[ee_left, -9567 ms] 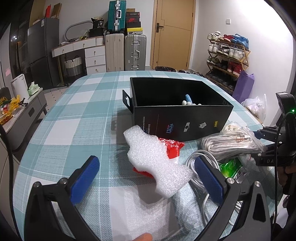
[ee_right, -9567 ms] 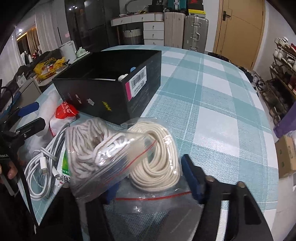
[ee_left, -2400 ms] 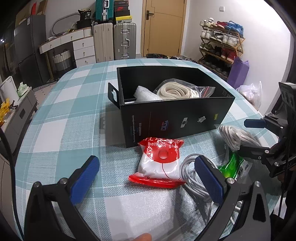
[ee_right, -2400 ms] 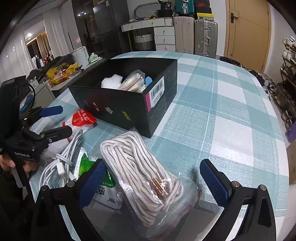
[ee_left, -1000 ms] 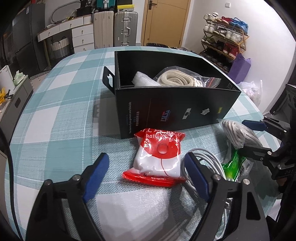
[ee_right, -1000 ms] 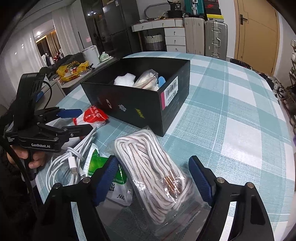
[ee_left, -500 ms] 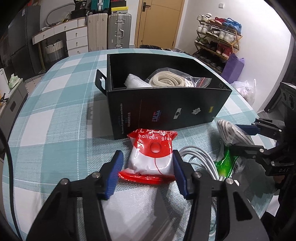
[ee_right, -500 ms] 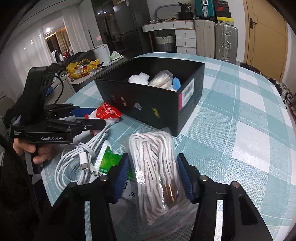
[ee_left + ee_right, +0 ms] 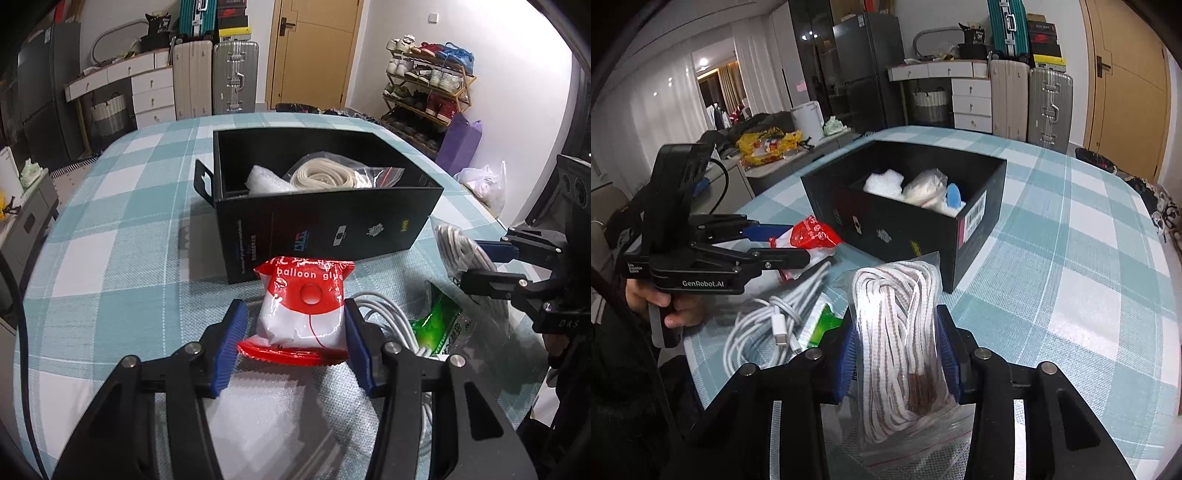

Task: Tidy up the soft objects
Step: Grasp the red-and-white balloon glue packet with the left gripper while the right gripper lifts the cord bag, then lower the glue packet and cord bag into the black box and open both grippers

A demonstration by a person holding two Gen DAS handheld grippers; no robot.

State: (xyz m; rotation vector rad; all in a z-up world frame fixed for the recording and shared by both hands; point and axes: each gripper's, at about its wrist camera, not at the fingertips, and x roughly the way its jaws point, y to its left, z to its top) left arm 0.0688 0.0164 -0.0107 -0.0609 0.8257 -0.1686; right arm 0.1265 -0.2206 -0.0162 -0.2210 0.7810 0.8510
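Left gripper (image 9: 293, 332): jaws just closed, pinching red-white packet (image 9: 304, 306), print reads "balloon glue", lying on desk (image 9: 110, 236) just near of black box (image 9: 332, 225).
Right gripper (image 9: 897, 354): jaws just closed further, pinching clear zip bag of striped cord (image 9: 897, 332), right of white cable (image 9: 764, 321) and green packet (image 9: 825, 323).
Left gripper body, seen from right wrist, marked "GenRobot.AI".
Box holds white foam (image 9: 884, 186), bagged cream rope (image 9: 321, 177); barcode label (image 9: 975, 218) on end wall.
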